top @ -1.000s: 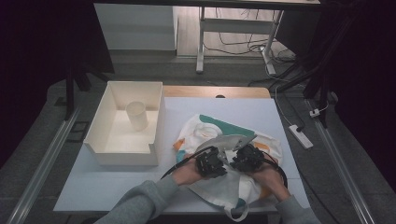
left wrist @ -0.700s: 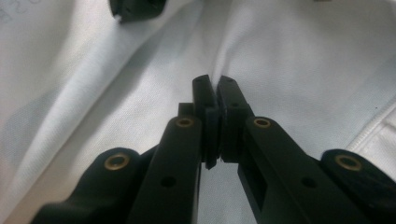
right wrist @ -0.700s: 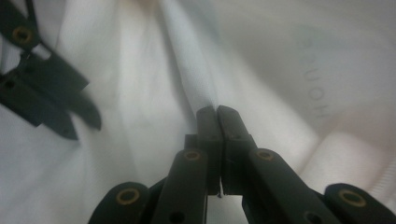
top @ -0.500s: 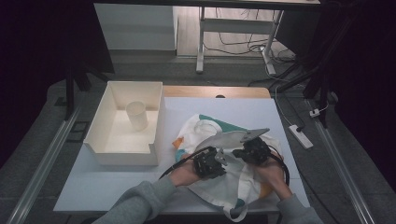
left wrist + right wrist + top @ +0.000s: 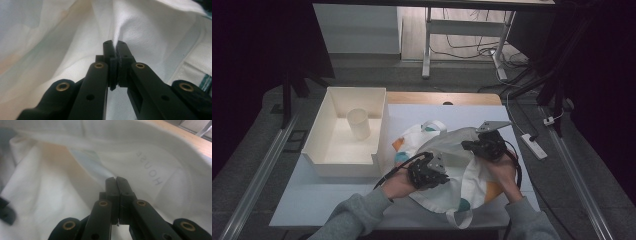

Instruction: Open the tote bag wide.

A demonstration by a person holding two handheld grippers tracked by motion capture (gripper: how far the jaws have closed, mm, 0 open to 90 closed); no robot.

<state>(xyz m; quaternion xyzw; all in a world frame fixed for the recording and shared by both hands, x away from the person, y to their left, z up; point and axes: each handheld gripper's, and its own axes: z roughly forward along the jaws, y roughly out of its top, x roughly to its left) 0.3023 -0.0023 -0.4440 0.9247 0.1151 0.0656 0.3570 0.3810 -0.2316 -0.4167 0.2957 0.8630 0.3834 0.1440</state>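
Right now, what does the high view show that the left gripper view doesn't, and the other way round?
High view: the cream rectangular plastic bin with a pale cylindrical cup standing inside, the white tabletop, the grey-sleeved forearms, and the right hand-held gripper clamped on cloth.

Left gripper view: a close look at the left hand-held gripper, its black jaws pressed shut on a pinched ridge of fabric, plus a stitched seam.

Both: the white cloth tote bag with coloured print, gripped by that left hand-held gripper.

Left tongs [image 5: 438, 169] and right tongs [image 5: 472, 145], both jaws pressed together, apart above forearms.
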